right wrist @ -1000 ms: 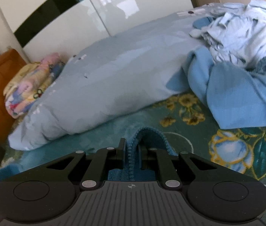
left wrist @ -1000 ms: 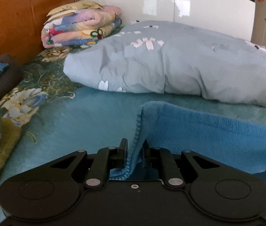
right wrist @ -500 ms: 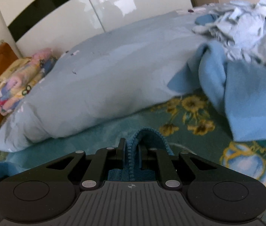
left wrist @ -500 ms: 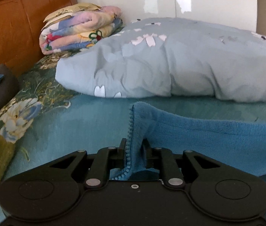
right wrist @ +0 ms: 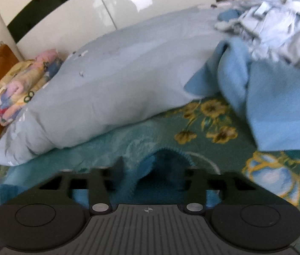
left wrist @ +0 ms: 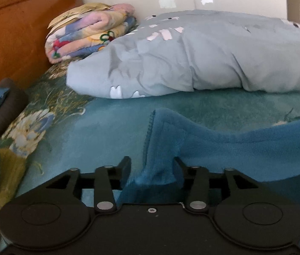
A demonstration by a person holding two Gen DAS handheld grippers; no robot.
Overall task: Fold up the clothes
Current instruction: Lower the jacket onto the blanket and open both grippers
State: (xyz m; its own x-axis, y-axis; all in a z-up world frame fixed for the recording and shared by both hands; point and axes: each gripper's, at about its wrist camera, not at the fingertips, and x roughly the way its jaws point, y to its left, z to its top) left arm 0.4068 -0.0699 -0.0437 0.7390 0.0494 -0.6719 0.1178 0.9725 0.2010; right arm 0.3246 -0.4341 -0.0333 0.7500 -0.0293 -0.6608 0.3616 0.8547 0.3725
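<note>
A bed (left wrist: 99, 131) with a floral cover fills both wrist views, a grey-blue duvet (left wrist: 203, 59) bundled across the upper half of each frame and a heap of unfolded pale-blue clothes (right wrist: 277, 68) piled at the upper right of the right view. The task's own piece, a teal fleece garment (left wrist: 245, 146), lies low across the centre and right of the left view, its stitched edge running up from the bottom centre. Both claws are opening: the left claw (left wrist: 151, 165) stands part-way wide with a fold of fleece loose between its jaws, and the right claw (right wrist: 154, 167) stands wider, an arch of the same cloth humped in the gap, blurred. The risk from here looks to be the fleece snagging on a finger as a claw pulls away, dragging the edge and spoiling the fold; the hump under the right claw could also settle crooked. A folded patterned blanket (left wrist: 90, 34) sits at the upper left.
</note>
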